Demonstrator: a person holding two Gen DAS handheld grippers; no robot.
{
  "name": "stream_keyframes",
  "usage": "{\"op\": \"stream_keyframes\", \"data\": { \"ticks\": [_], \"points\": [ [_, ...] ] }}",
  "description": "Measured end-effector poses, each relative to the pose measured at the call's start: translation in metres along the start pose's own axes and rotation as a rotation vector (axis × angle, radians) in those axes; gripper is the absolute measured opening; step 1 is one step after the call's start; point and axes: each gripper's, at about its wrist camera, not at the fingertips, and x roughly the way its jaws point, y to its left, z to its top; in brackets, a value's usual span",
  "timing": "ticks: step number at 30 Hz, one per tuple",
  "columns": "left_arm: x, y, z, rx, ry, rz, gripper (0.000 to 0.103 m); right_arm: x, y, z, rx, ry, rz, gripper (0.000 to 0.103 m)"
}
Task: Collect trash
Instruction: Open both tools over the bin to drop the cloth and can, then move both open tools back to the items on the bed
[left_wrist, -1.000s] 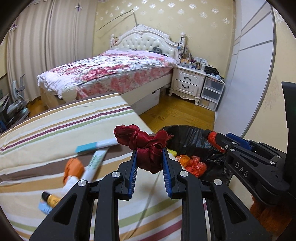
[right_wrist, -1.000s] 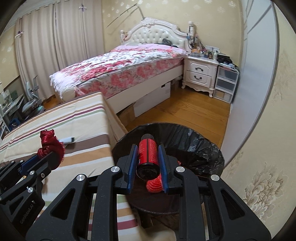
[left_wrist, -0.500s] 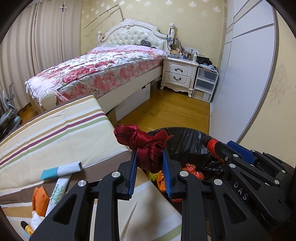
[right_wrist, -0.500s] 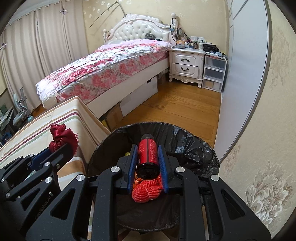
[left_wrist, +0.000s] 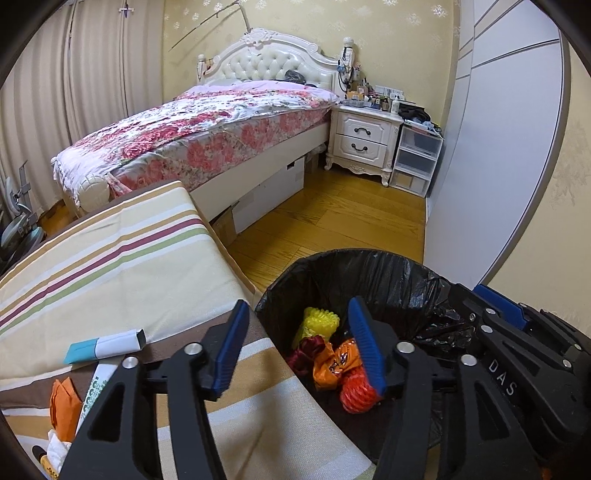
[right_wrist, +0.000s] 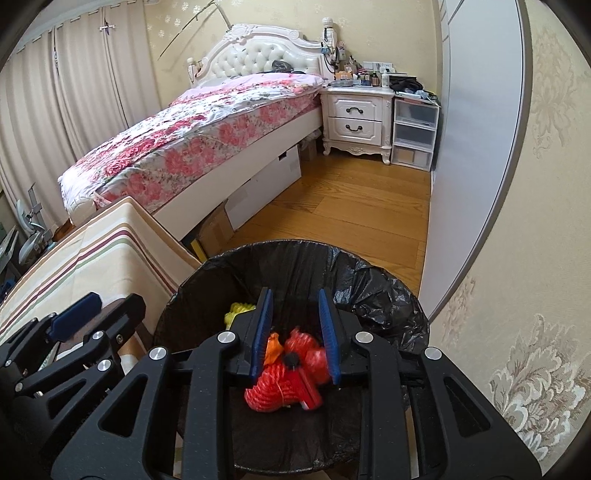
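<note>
Both grippers hang over the black-lined trash bin (left_wrist: 373, 266). My left gripper (left_wrist: 298, 303) is open, its jaws still opening, with nothing between them. The dark red ribbon (left_wrist: 306, 350) lies below in the bin beside a yellow mesh (left_wrist: 319, 321) and an orange wrapper (left_wrist: 336, 363). In the right wrist view my right gripper (right_wrist: 294, 295) is opening over the bin (right_wrist: 295, 245). The red can (right_wrist: 314, 360), blurred, is loose below the pads on a red net bundle (right_wrist: 277, 387). The left gripper (right_wrist: 77, 314) shows at the left.
On the striped cloth (left_wrist: 110, 266) left of the bin lie a teal-and-white box (left_wrist: 103, 345), a white tube (left_wrist: 96, 384) and an orange wrapper (left_wrist: 64, 406). Beyond are a flowered bed (left_wrist: 221, 125), a nightstand (left_wrist: 364, 140), wooden floor and a grey wardrobe door (left_wrist: 498, 147).
Both grippers moved over the bin and opened. The dark red ribbon left the left jaws and lies in the bin. The red can has slipped out of the right jaws.
</note>
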Motion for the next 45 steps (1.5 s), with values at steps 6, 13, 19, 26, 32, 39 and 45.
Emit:
{"op": "stream_keyframes", "data": {
  "ticks": [6,13,19,26,32,39,45],
  "points": [
    [-0.006,0.006,-0.002,-0.027,0.006,0.019,0.067,-0.006,-0.001,-0.001,-0.004,-0.014,-0.008,0.038],
    [-0.025,0.013,-0.010,-0.045,-0.005,0.045,0.070,-0.017,0.005,-0.006,-0.026,-0.017,0.000,0.045],
    [-0.049,0.021,-0.020,-0.057,-0.026,0.079,0.070,-0.028,0.015,-0.016,-0.054,-0.009,0.022,0.048],
    [-0.075,0.042,-0.040,-0.115,-0.023,0.121,0.070,-0.041,0.032,-0.032,-0.100,0.011,0.057,0.048],
    [-0.092,0.055,-0.067,-0.147,-0.001,0.177,0.070,-0.053,0.050,-0.046,-0.146,0.031,0.103,0.049],
    [-0.108,0.077,-0.100,-0.215,0.042,0.241,0.070,-0.066,0.081,-0.065,-0.212,0.051,0.167,0.049],
    [-0.113,0.103,-0.118,-0.287,0.081,0.304,0.070,-0.076,0.097,-0.074,-0.243,0.048,0.211,0.055]
  ]
}}
